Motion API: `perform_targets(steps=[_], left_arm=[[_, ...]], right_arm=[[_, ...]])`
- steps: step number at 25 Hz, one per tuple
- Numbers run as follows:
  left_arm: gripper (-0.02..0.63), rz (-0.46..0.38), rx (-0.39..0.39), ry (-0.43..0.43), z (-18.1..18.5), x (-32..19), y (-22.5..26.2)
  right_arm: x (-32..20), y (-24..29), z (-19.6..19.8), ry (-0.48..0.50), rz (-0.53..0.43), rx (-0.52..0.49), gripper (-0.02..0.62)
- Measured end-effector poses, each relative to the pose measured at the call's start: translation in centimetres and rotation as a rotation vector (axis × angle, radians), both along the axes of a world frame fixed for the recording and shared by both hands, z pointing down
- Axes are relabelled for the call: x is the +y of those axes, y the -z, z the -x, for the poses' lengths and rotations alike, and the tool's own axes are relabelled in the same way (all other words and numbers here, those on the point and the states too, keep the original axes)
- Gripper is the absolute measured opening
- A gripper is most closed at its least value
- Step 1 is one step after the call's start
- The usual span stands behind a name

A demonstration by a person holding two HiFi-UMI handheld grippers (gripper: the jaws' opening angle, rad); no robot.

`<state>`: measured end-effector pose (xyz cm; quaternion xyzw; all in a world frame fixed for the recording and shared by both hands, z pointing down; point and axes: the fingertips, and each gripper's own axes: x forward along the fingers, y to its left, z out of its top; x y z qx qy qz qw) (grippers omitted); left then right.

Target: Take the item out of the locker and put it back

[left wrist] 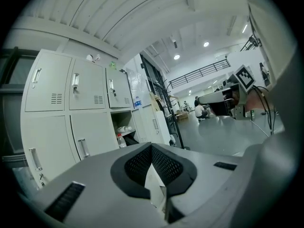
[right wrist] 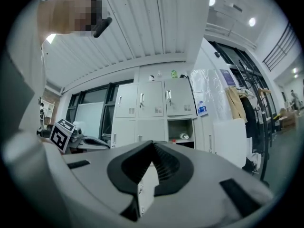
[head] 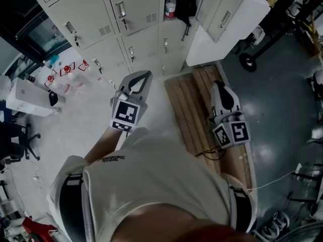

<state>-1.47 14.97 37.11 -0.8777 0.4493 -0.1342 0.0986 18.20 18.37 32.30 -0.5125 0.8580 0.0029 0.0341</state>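
The locker bank [head: 126, 29] stands ahead of me. One compartment [head: 177, 6] is open, its door [head: 224, 11] swung out to the right. A red-capped bottle [head: 170, 5] stands inside; the left gripper view shows it upright [left wrist: 121, 140] with a second bottle [left wrist: 124, 128] lying on the shelf above. That lying bottle [right wrist: 183, 136] also shows in the right gripper view. My left gripper [head: 146, 74] is shut and empty, well short of the lockers. My right gripper [head: 217, 84] is also shut and empty, over the wooden pallet. Both point roughly level at the lockers.
A wooden pallet [head: 194, 110] with a loose cable lies on the floor under my right side. A white unit [head: 25, 97] and small red-and-white things [head: 65, 69] sit at the left. A wheeled stand [head: 248, 62] is right of the open door. People sit far off [left wrist: 199, 110].
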Motion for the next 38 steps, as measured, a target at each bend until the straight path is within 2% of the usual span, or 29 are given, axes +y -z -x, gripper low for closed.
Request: perform_targets(steps=[4,14,21,27,38], left_arm=[[0.012,-0.017,-0.029,0.011,0.1,0.3,-0.5],[0.012,-0.046,-0.022,0.029,1.2,-3.3,0.1],[0.012,-0.009,0.042,0.015,0.6,-9.1,-0.3],[0.012,0.002,0.063,0.013,2.1,-15.0,0.0],[0.012,-0.041,0.098,-0.06,4.2,-27.3,2.6]], right_arm=[[-0.8,-0.1,-0.3,0.01,-0.009,-0.017,0.005],[-5.0,1.2,1.6,0.03,-0.053,-0.031,0.005],[-10.2,0.8,2.2,0.008,-0.037,-0.015,0.005],[-15.9,0.1,3.6,-0.004,0.005,-0.006,0.005],[-27.3,1.1,6.5,-0.066,0.0,-0.004,0.005]])
